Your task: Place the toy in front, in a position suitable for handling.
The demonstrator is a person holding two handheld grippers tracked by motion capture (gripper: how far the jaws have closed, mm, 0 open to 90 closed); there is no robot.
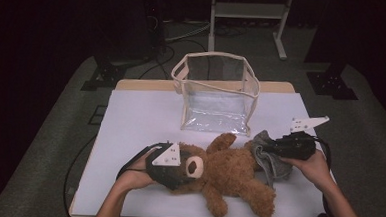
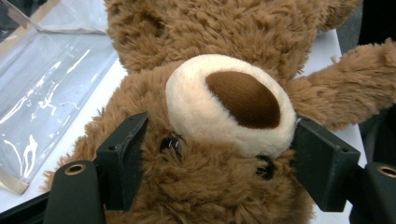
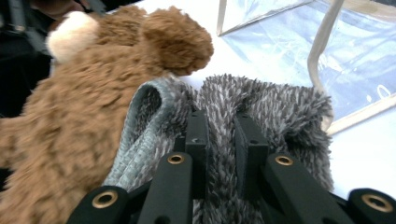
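Lying on the white table [image 1: 130, 115], the teddy bear [image 1: 232, 173] has its head clamped in the left gripper [image 2: 217, 154]; the right gripper [image 3: 219, 140] pinches, seemingly tight, a grey cloth [image 3: 275, 107]

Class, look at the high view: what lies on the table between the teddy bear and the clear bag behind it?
Nothing: the high view shows bare white table between the teddy bear and the clear bag.

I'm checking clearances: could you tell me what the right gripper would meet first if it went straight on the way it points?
Probably the teddy bear, just beyond the grey cloth that the right gripper holds.
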